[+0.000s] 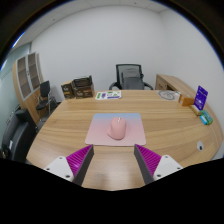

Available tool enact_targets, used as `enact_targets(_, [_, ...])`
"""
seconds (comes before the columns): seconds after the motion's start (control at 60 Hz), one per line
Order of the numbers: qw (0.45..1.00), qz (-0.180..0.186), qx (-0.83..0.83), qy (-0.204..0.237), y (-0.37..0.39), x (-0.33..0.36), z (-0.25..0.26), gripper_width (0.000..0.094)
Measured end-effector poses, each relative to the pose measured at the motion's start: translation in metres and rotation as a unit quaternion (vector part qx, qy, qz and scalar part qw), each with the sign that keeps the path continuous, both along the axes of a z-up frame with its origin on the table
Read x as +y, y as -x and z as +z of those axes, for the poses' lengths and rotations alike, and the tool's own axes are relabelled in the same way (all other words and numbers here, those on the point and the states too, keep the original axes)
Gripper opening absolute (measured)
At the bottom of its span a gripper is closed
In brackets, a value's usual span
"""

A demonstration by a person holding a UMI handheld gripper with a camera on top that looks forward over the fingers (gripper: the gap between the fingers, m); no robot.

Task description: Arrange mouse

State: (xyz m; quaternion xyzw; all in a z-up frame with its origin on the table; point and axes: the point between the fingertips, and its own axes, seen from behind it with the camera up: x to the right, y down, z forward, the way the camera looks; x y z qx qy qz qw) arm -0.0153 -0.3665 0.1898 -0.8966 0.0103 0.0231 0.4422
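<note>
Surface: we see a large wooden table point(150, 115) with rounded corners, its light grain running across the view.
Mat: a pale pink mat point(104, 131) lies flat on the table, just ahead of the fingers.
Mouse: the pink mouse point(118, 128) sits on the mat, near its middle, beyond the fingertips and well apart from them.
Gripper: we hold the gripper point(113, 160) spread wide, nothing between its two fingers; the purple pads point(78, 158) face each other across bare table.
Room: white walls; a black office chair point(131, 77) stands at the far side; a shelf unit point(28, 72) stands on the left.
Far clutter: a dark organizer point(78, 88) and papers point(108, 95) rest near the far edge; a purple box point(201, 97) stands by the right edge.
Writing: we can read none; any labels are too small.
Edges: the mat lies well inside the table edges.
Open room: bare wood surrounds the mat on both sides.
</note>
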Motion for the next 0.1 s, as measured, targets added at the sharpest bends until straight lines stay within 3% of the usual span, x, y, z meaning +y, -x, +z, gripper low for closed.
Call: enact_targets(0.1, [0.999, 0.032, 0.028, -0.010, 0.003, -0.043, 0.018, 0.0838])
